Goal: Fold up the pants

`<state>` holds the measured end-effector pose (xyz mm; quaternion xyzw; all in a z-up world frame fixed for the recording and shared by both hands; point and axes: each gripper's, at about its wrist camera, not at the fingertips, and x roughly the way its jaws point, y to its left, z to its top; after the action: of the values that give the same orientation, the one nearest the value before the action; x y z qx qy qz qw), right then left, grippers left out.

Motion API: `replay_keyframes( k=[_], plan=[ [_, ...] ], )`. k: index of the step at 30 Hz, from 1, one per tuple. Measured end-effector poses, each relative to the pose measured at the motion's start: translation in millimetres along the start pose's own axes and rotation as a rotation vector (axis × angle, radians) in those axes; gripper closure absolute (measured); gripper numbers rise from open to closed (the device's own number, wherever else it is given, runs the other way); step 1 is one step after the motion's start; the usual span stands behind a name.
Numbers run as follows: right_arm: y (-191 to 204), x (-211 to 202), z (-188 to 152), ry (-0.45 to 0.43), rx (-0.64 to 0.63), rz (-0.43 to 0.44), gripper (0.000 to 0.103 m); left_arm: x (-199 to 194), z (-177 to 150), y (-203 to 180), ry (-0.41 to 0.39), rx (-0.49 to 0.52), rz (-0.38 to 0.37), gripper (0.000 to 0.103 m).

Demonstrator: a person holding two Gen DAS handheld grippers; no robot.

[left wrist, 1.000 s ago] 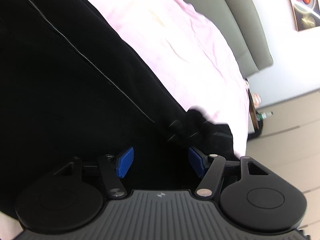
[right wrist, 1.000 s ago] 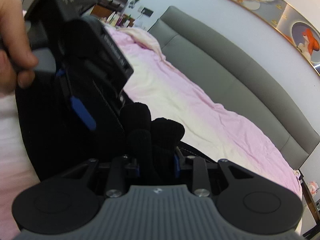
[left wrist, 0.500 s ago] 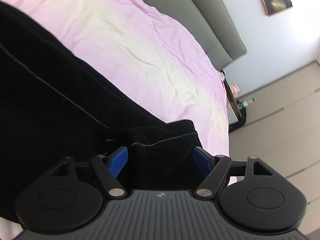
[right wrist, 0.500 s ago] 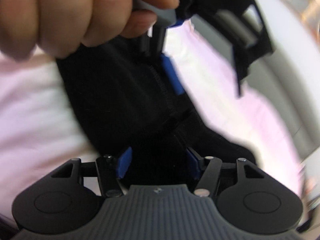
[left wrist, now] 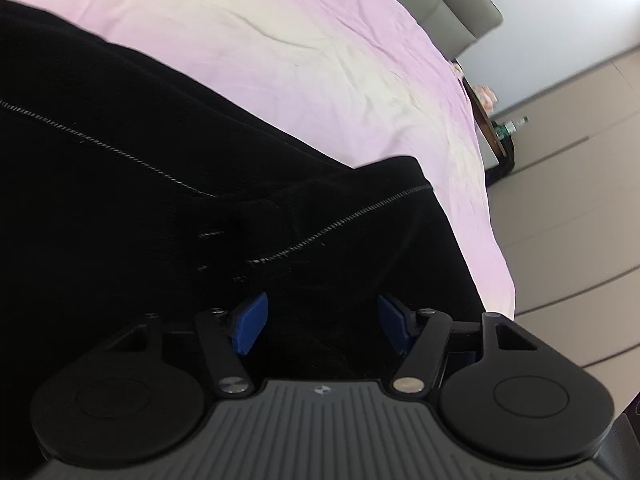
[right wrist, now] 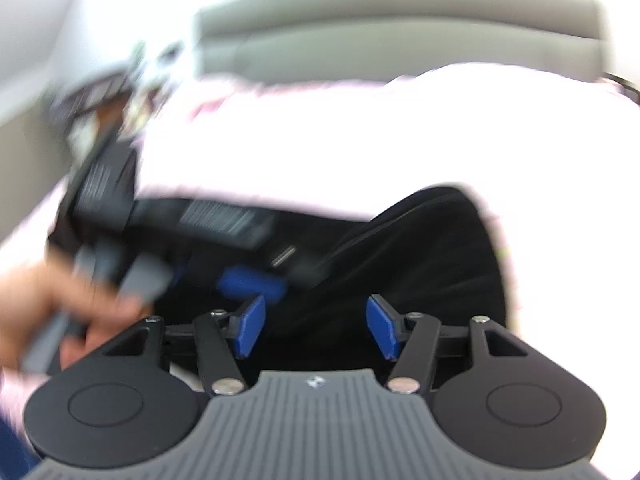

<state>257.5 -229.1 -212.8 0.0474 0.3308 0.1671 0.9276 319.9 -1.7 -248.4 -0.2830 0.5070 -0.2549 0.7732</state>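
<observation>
1. Black pants [left wrist: 168, 184] lie on the pink bed sheet [left wrist: 304, 52], apparently already doubled over once.
2. Left gripper [left wrist: 320, 326] and right gripper [right wrist: 312, 326] hover over them, jaws released, empty.
3. Likely remaining: another fold.

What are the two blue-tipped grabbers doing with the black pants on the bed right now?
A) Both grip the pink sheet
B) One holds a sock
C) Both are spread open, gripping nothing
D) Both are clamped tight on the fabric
C: the left gripper and the right gripper both show blue pads set wide apart over the black pants, pinching nothing.
</observation>
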Motion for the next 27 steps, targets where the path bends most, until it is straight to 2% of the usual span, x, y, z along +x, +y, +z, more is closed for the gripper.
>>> replay_keyframes(
  k=[1,2,3,4,5,6,7,10,14,17,19,22,27],
  plan=[
    [-8,-3,3,-0.033,0.016,-0.050,0.048,0,1,2,0.000,0.001,0.047,0.024],
    [-12,-11,-2,-0.045,0.033,-0.100,0.048,0,1,4,0.003,0.013,0.094,0.030],
    [-20,-7,0,-0.024,0.058,-0.120,0.050,-1,2,8,0.001,0.016,0.096,0.029],
    [-26,-1,-6,0.019,0.086,-0.130,0.051,-2,2,11,0.000,0.008,0.118,0.022],
    [-30,12,-10,0.091,0.101,-0.150,0.051,-3,1,16,0.001,-0.003,0.137,0.025],
    [-30,26,-13,0.169,0.097,-0.162,0.050,-4,-1,21,-0.002,-0.015,0.124,0.025],
    [-25,38,-16,0.219,0.061,-0.176,0.046,-5,-2,25,-0.008,-0.027,0.114,0.026],
    [1,61,-24,0.239,-0.105,-0.225,0.040,-18,-7,27,-0.028,-0.042,0.104,0.025],
    [-2,48,-32,0.189,-0.190,-0.258,0.041,-55,-13,31,-0.066,-0.048,0.077,0.018],
    [13,25,-27,0.079,-0.264,-0.281,0.043,-96,-15,43,-0.131,-0.043,0.086,0.015],
    [21,10,-28,-0.003,-0.319,-0.265,0.043,-133,-18,64,-0.184,-0.066,0.113,0.015],
    [41,6,-27,-0.050,-0.377,-0.209,0.043,-191,-30,104,-0.323,-0.164,0.202,0.013],
    [64,19,-29,-0.014,-0.448,-0.172,0.043,-271,-65,182,-0.534,-0.398,0.258,0.012]
  ],
)
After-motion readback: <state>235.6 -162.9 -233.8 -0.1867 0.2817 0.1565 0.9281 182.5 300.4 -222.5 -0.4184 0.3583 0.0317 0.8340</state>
